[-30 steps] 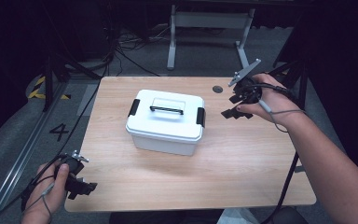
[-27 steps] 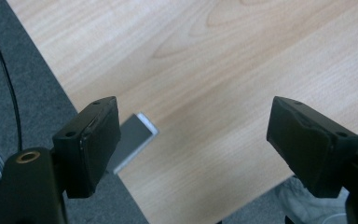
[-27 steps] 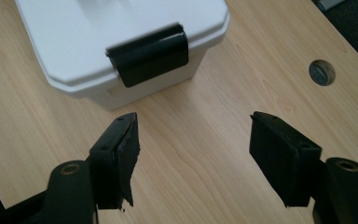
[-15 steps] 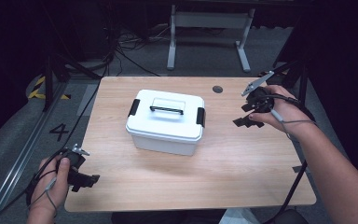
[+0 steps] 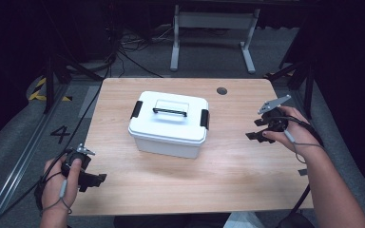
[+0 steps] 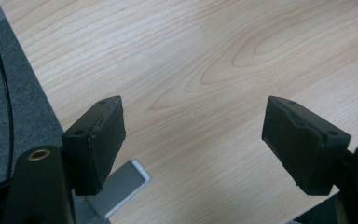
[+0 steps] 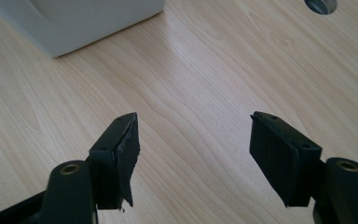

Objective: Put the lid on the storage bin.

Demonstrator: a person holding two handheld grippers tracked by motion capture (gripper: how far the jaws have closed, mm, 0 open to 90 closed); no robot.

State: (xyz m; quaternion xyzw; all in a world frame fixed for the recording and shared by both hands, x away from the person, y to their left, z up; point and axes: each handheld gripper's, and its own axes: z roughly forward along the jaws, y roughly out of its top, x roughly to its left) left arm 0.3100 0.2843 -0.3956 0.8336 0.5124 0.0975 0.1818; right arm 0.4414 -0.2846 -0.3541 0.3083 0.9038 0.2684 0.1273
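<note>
One white lidded box — black handle, black side latches — mid-table, left hand-held gripper and right hand-held gripper both spread, empty.

High overhead, tongs cameras close, sharing table

White lidded plastic storage box sits on the light wooden table, near its middle, slightly toward the far edge. Small round cable hole lies behind and right of the box, near the far edge. Left gripper at the near-left corner, over the table's edge. Right gripper right of the box, well apart, above the tabletop.
</note>
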